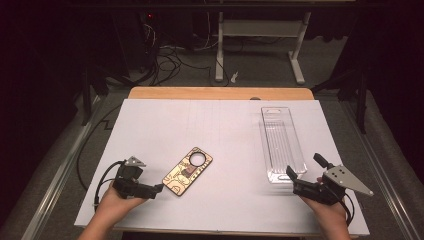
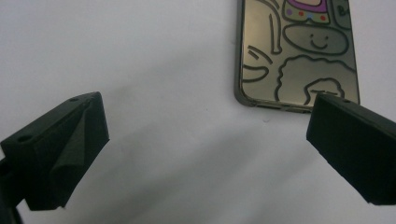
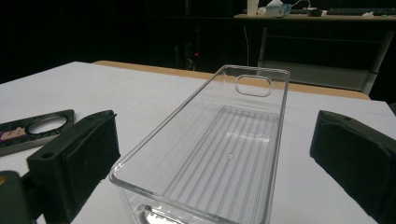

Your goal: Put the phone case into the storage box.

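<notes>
High view: a gold phone case (image 1: 187, 171) with cartoon drawings lies flat on the white sheet (image 1: 165, 125) that covers the table, and the left gripper (image 1: 159, 189), held in a hand at the case's near-left end, has its tips just short of that end. Left gripper view puts the case (image 2: 299, 56) ahead of the two black jaws, which stand wide apart with nothing between them. Right of the case, well apart from it, a clear plastic tray (image 1: 282, 145) lies lengthwise, and the right gripper (image 1: 291, 178) sits at its near end with its jaws spread wide to either side of the tray (image 3: 224, 154), clamping nothing.
</notes>
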`<state>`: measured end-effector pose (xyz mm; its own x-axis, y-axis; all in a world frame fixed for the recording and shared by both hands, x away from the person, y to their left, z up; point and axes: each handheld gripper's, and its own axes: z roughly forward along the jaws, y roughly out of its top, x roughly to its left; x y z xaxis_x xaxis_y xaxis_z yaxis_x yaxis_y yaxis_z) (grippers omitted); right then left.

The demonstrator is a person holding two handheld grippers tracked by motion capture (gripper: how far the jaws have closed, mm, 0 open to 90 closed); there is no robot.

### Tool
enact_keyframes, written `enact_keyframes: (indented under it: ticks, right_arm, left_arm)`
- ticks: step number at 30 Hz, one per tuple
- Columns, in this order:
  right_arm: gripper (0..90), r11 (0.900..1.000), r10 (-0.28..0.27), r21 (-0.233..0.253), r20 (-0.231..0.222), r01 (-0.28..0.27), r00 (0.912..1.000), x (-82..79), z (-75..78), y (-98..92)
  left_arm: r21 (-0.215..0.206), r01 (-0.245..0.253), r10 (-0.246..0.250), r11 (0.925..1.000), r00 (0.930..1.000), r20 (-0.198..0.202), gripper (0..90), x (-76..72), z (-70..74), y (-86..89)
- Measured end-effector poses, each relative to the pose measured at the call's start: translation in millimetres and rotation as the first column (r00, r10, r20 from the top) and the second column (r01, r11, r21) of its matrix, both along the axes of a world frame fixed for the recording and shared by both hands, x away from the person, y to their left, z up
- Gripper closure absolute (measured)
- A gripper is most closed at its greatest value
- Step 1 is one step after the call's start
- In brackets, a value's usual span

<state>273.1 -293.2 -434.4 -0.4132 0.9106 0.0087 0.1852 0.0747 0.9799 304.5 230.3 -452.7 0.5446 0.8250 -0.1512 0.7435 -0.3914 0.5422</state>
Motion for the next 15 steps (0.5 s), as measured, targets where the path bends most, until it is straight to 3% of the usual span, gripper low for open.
enact_keyframes:
  ticks: [7, 15]
  right_arm:
    - [1.9, 1.000, 0.007, -0.006, -0.006, -0.007, 1.0000, 0.4, -1.3, 1.4]
    - [1.9, 1.000, 0.007, -0.007, -0.006, -0.007, 1.0000, 0.2, -1.5, 1.7]
  left_arm:
    - [0.031, 0.006, -0.005, 0.9995, 0.9992, -0.041, 0.4, 0.9, -4.1, -2.5]
    - [0.052, 0.019, -0.016, 0.9985, 0.9985, -0.052, 0.5, 0.0, -5.0, -5.3]
